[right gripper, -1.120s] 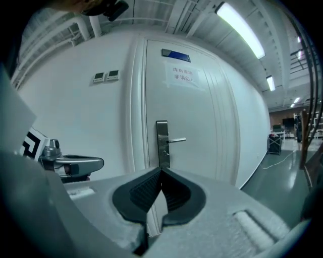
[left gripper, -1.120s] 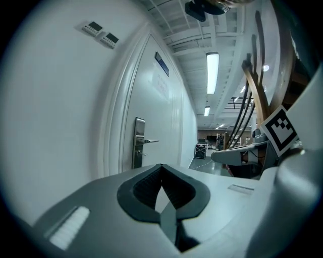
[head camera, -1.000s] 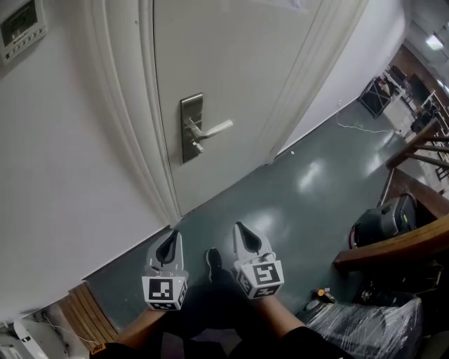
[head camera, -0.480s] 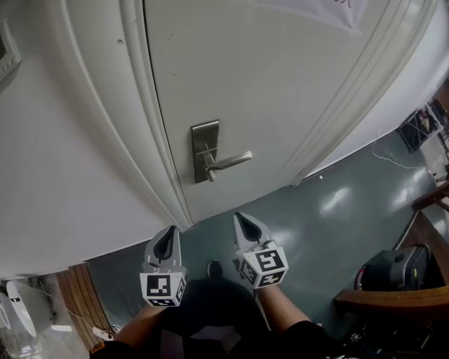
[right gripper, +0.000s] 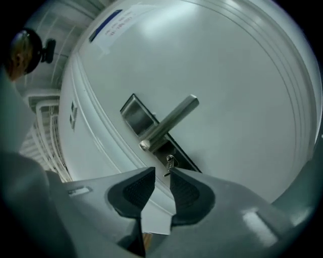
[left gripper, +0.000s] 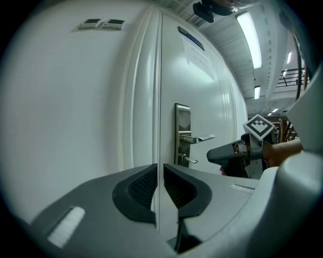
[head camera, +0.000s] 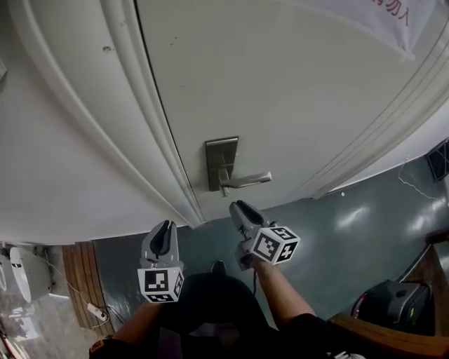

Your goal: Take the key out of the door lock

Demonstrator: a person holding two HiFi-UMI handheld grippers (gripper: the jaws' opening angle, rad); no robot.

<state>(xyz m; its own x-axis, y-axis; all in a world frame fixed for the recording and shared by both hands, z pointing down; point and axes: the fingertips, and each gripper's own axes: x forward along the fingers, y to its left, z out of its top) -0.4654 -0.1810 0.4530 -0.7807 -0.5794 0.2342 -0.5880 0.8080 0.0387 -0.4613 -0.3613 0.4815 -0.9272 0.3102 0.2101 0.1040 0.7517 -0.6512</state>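
A small key [right gripper: 170, 164] sticks out of the steel lock plate [head camera: 222, 163] just under the lever handle [head camera: 247, 180] of the white door; it also shows as the key [left gripper: 191, 160] in the left gripper view. My right gripper [head camera: 238, 207] points up at the plate from just below it. Its jaws are opening, and in its own view the right gripper [right gripper: 161, 174] has the key just beyond its tips, with nothing between the pads. My left gripper [head camera: 167, 228] hangs lower left by the door frame, shut and empty, only a thin slit showing at the left gripper [left gripper: 160, 174].
The door frame [head camera: 151, 140] and a white wall [head camera: 56, 161] lie left of the lock. A paper notice [head camera: 393, 17] hangs on the door. Dark green floor [head camera: 351, 224] runs right, with a black bag [head camera: 393, 308] and a wooden rail [head camera: 393, 336] at the lower right.
The view has closed in on the door. My right gripper has risen and reached toward the lock plate. The left gripper has stayed low beside the frame.
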